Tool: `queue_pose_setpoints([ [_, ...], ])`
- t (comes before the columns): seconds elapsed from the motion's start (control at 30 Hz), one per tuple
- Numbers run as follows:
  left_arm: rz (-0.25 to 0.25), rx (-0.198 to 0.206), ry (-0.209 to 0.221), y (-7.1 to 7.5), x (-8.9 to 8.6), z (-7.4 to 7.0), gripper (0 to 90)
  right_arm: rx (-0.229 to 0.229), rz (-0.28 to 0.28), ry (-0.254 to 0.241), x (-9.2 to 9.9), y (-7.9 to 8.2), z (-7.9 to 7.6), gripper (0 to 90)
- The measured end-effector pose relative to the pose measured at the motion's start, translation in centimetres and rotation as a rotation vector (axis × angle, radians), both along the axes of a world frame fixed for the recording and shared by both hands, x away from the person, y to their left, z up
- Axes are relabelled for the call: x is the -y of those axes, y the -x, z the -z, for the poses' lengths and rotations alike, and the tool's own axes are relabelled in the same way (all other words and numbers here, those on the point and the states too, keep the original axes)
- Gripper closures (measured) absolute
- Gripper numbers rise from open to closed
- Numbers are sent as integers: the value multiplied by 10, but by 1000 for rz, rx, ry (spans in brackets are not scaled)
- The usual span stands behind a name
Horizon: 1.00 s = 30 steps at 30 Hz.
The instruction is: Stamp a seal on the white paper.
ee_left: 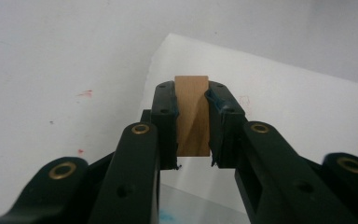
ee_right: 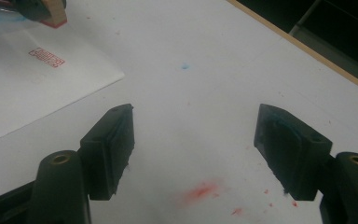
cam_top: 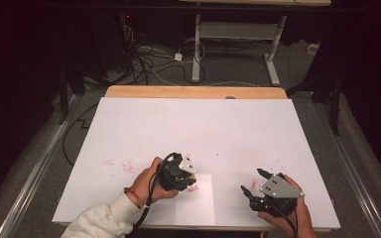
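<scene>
Your right gripper [cam_top: 254, 187] sits nearest you, jaws spread wide over red smears [ee_right: 200, 192] on the white table cover [cam_top: 228, 129]. Your left gripper [ee_left: 192, 100] clamps a wooden stamp [ee_left: 192, 116] just above the paper sheet [cam_top: 198, 201], beside a red stamp print [ee_right: 46, 57].

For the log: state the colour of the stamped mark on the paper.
Red: a rectangular stamped mark on the white paper, clearest in the right gripper view.
</scene>
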<state>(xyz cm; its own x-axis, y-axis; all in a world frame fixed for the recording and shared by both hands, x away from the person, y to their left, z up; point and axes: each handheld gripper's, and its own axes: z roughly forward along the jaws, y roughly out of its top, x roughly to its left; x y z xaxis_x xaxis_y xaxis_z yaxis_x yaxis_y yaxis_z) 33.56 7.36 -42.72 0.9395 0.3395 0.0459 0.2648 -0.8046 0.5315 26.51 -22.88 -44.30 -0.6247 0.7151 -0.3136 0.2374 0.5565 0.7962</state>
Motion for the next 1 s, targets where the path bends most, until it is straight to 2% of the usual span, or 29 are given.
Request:
queue_pose_setpoints([
  [0.33, -24, 26, 35, 1, -16, -11, 736, 3, 0, -5, 0, -1, -1, 294],
  [1.0, -70, 44, 56, -2, -44, -19, 736, 1, -6, -6, -2, -8, 1, 294],
])
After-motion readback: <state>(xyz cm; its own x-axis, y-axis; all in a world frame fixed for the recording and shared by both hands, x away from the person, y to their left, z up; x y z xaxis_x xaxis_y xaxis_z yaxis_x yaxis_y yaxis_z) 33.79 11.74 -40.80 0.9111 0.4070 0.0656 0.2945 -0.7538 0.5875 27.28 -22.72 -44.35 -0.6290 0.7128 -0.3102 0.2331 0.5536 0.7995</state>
